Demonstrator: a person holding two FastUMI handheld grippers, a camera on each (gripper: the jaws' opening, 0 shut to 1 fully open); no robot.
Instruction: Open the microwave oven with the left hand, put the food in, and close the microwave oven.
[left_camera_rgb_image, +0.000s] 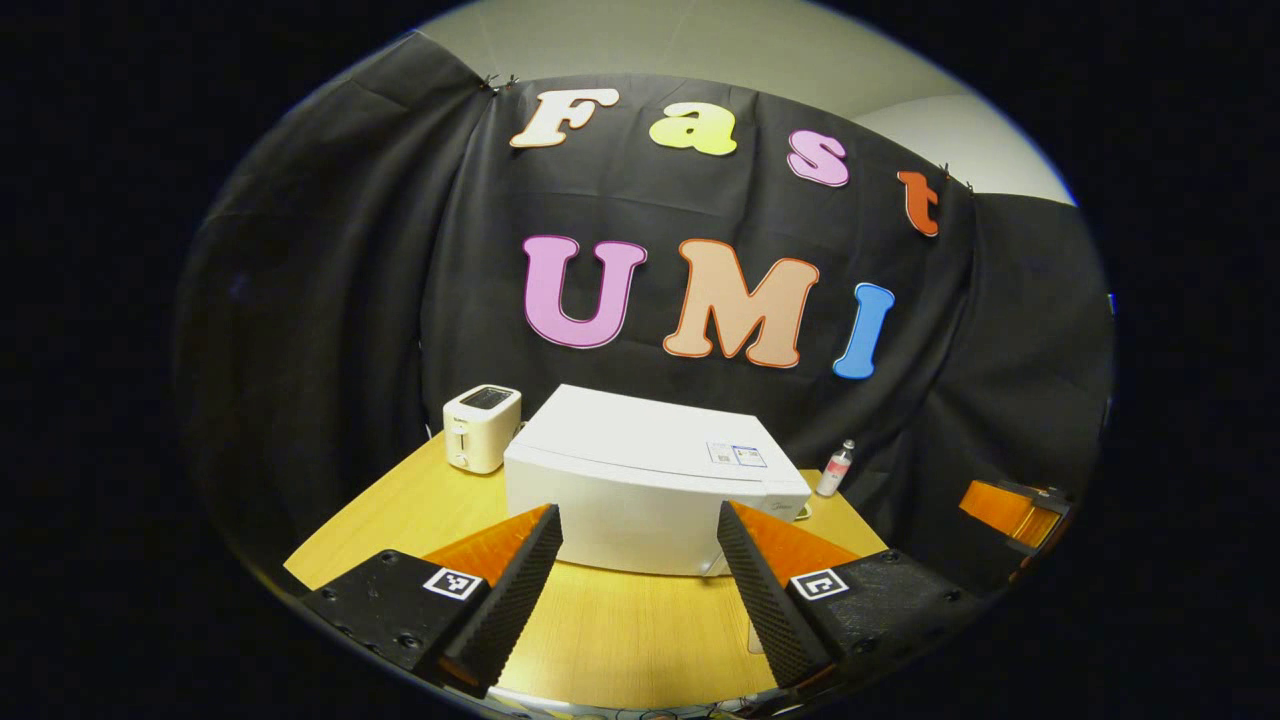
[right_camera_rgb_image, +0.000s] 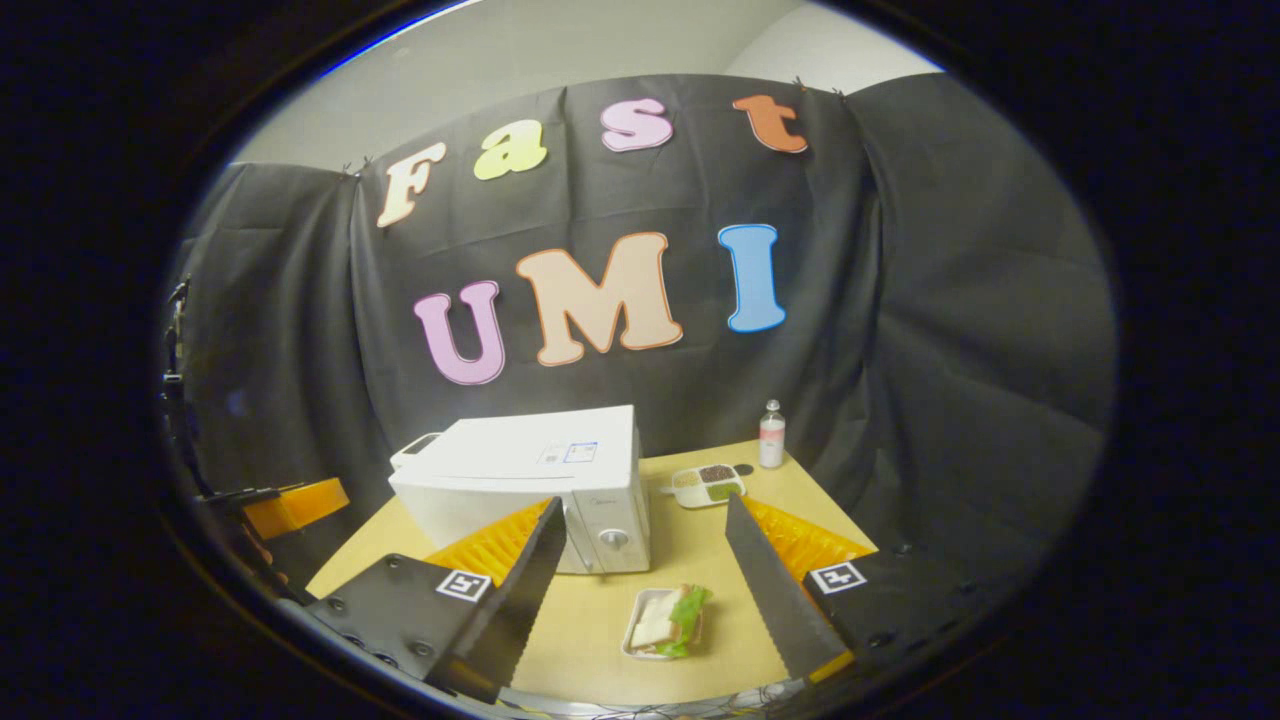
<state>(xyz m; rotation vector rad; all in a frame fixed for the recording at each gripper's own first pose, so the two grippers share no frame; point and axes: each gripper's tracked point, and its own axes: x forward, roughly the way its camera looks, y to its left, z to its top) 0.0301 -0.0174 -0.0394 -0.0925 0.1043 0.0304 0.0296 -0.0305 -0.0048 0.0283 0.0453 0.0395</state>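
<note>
Straight ahead of the left gripper (left_camera_rgb_image: 640, 585), wide open & empty, sits the shut microwave (left_camera_rgb_image: 650, 480) on the desk (left_camera_rgb_image: 620, 630); food tray (right_camera_rgb_image: 668, 622) lies between the open right gripper (right_camera_rgb_image: 645, 590) fingers.

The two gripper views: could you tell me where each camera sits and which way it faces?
Left gripper view: rides the left gripper, facing the closed microwave and toaster; own open fingers below.
Right gripper view: rides the right gripper, above the sandwich tray; own open fingers below.
Shared: microwave, bottle, table.
</note>
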